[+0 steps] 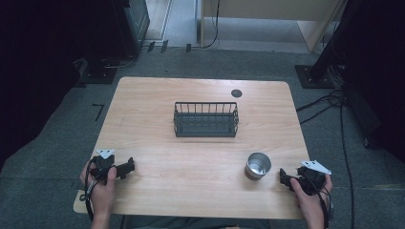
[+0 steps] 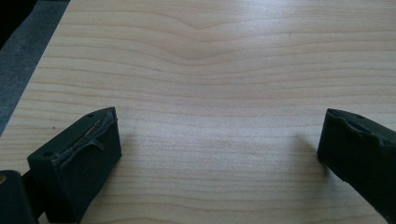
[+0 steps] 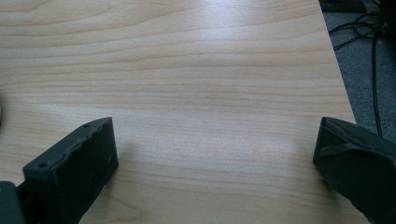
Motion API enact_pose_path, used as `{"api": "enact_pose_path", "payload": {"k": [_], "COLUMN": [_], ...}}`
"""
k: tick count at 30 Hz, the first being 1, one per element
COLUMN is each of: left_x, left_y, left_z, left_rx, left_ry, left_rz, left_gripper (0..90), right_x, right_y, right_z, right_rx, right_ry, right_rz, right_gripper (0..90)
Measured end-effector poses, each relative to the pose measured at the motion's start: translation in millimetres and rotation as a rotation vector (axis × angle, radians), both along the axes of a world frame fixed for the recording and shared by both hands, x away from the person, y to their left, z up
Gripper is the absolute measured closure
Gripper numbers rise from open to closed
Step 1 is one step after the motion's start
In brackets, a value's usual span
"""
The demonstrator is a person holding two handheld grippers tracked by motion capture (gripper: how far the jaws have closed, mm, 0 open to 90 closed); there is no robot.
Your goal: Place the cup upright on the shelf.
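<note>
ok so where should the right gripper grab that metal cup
Probably the rim or upper wall. The cup stands upright with its mouth open, just left of the right gripper, whose jaws are open and empty. Come in level from the cup's right, one jaw on each side of the round wall, or drop one jaw inside the rim. The table around it is bare.

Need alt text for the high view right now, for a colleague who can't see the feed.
A person's hands hold the left gripper and right gripper, both open, at the near corners of a light wooden table. A shiny metal cup stands just left of the right gripper, apart from it. An empty black wire basket sits mid-table.
</note>
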State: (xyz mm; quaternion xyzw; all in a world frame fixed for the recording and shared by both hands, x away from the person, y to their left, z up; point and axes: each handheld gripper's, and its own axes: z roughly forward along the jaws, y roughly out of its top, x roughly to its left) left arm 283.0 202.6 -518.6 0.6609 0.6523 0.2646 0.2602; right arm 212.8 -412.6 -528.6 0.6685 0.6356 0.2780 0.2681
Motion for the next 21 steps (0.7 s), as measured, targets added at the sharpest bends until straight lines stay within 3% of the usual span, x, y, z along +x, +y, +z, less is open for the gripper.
{"api": "enact_pose_path", "payload": {"k": [6, 8, 14, 21], "left_x": [0.1, 0.1, 0.1, 0.1], "left_y": [-0.1, -0.2, -0.3, -0.3], "left_z": [-0.1, -0.1, -0.1, -0.1], "left_rx": [0.0, 0.0, 0.001, 0.001], "left_ry": [-0.001, -0.001, 0.0, 0.0], "left_rz": [0.001, 0.001, 0.002, 0.002], "left_gripper": [0.0, 0.0, 0.0, 0.0], "right_x": [-2.0, -3.9, -4.7, -7.0], "right_y": [3.5, 5.4, 9.8, 21.3], "right_z": [2.5, 6.9, 30.9, 63.0], "right_rx": [-0.006, 0.005, 0.009, 0.037], "right_ry": [0.014, -0.006, -0.07, -0.127], "right_rz": [-0.019, -0.019, -0.044, -0.03], "right_gripper": [0.0, 0.0, 0.0, 0.0]}}
